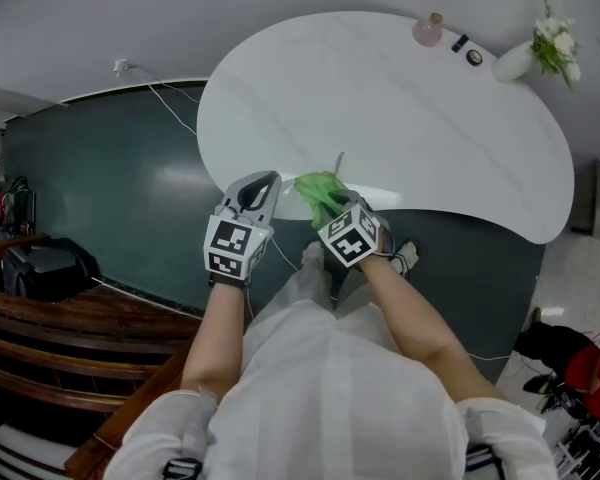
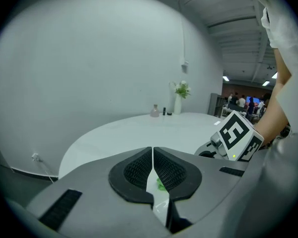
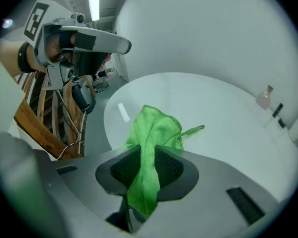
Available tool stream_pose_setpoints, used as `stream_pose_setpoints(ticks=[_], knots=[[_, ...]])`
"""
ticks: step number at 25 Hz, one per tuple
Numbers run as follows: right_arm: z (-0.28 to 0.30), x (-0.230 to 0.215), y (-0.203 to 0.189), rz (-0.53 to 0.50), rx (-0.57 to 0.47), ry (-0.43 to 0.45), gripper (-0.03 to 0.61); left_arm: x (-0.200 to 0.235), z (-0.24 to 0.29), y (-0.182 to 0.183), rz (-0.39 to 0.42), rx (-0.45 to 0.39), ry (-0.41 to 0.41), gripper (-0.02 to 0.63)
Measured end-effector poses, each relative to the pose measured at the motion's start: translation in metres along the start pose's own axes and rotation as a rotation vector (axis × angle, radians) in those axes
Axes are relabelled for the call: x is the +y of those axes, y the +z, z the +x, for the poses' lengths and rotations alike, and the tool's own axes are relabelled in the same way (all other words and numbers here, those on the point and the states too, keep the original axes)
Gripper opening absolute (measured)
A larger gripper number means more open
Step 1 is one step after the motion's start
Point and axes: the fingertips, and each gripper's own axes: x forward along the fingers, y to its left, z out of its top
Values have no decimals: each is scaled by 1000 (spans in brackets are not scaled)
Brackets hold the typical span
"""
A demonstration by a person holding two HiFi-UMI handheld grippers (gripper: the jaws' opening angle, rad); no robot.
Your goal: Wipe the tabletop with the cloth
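A: What is the left gripper (image 1: 266, 180) doing?
B: It is hovering at the near edge of the white tabletop (image 1: 380, 108). Its jaws are pressing together, w/ nothing btw them.
A: And the green cloth (image 1: 318, 188)?
B: It is sitting just to the right, over the same edge. The right gripper (image 1: 332, 204) is clamping it around the middle, and one end is bunching out in front.
A: Far right?
B: A pink bottle (image 1: 429, 30) and a vase (image 1: 515, 61) w/ flowers are standing near the rim.
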Motion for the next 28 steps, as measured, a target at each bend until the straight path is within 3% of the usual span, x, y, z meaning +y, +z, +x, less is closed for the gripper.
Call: stream_pose_setpoints(ticks=[10,16,23,28], knots=[[-114,-168,-144,231,13,-183,83,-158,124,75,81,5,-154,25],[-188,-259,-240,409,-3,-302,83,-237,186,108,105,-3,-202,25],[-280,-352,-367,567,17,-459,83,-308,238,131,117,8,-214,25],[-336,-400,-445,666,55,-565,83,-336,258,142,130,16,-216,25]])
